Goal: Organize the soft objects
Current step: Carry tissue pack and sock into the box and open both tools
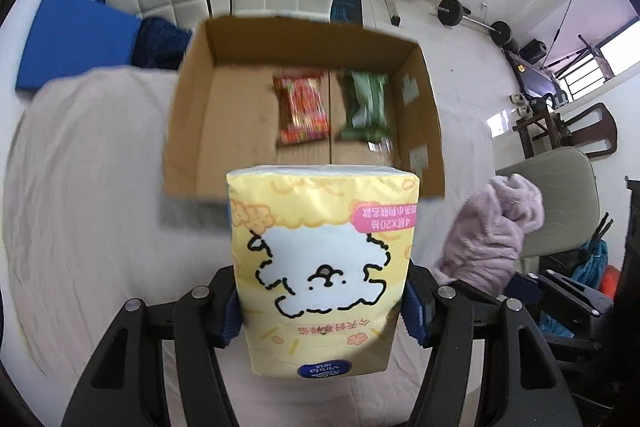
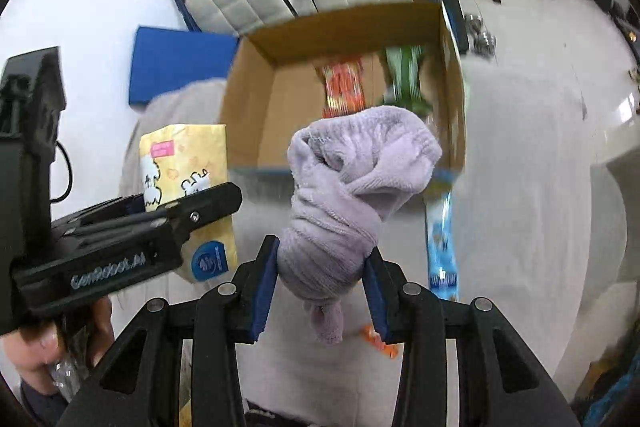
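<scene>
Left wrist view: both grippers carry soft things in front of an open box.

Left gripper (image 1: 324, 311) has its jaws clamped on the sides of a yellow soft pack of tissues with a white cartoon dog (image 1: 322, 267), held upright and clear of the pale cloth-covered surface (image 1: 88, 187) below. Right gripper (image 2: 320, 291) has its jaws closed on a bundled lilac fleece cloth (image 2: 348, 203), whose top bulges above the blue pads (image 2: 264, 287). Just beyond both sits an open brown cardboard box (image 1: 192, 99); on its floor lie a red-orange patterned packet (image 1: 304, 111) and a green packet (image 1: 366, 107), side by side and near the right wall. In the right wrist view a light blue packet (image 2: 440, 243) lies beside the box on the cloth, with a small orange packet (image 2: 380, 343) nearer the gripper.
</scene>
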The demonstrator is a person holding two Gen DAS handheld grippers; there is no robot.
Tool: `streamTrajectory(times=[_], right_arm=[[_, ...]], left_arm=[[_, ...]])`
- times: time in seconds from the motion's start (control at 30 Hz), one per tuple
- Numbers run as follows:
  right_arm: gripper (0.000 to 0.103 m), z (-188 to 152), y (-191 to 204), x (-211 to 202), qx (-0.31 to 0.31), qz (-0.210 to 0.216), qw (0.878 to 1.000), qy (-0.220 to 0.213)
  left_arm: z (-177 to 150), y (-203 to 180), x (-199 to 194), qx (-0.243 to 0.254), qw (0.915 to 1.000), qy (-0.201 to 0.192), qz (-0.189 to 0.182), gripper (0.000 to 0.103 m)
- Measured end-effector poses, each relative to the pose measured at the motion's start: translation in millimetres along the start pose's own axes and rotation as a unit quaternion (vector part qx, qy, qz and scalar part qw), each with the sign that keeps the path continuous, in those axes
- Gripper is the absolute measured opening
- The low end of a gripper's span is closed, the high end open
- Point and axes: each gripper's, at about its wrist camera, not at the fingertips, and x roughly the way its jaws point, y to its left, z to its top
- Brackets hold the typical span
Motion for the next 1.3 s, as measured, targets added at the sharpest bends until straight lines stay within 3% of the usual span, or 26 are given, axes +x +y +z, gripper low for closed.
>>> streamTrajectory(times=[0.17,0.33,0.53,0.7,0.93,1.3], right_arm=[[0.042,49,-6,2,0.004,-0.02,1.0,-0.01],[0.042,92,-23,38,0.023,-0.052,0.998,0.012],[0.043,131,-47,103,0.028,-0.089,0.994,0.064],[0.043,137,-57,143,0.011,-0.121,0.988,0.099],[0.043,135,-66,178,0.001,-0.132,0.981,0.139],[0.049,126,-69,213,-0.023,-0.13,0.975,0.181]], left_arm=[[55,22,3,-0.005,0.9998,-0.005,0.021,0.06],[103,46,39,-0.031,0.9986,0.036,0.022,0.06],[143,57,101,-0.029,0.9946,0.094,0.035,0.06],[164,67,153,-0.029,0.9885,0.136,0.06,0.06],[176,82,206,-0.043,0.9803,0.18,0.068,0.061],[191,90,209,-0.057,0.9768,0.194,0.069,0.064]])
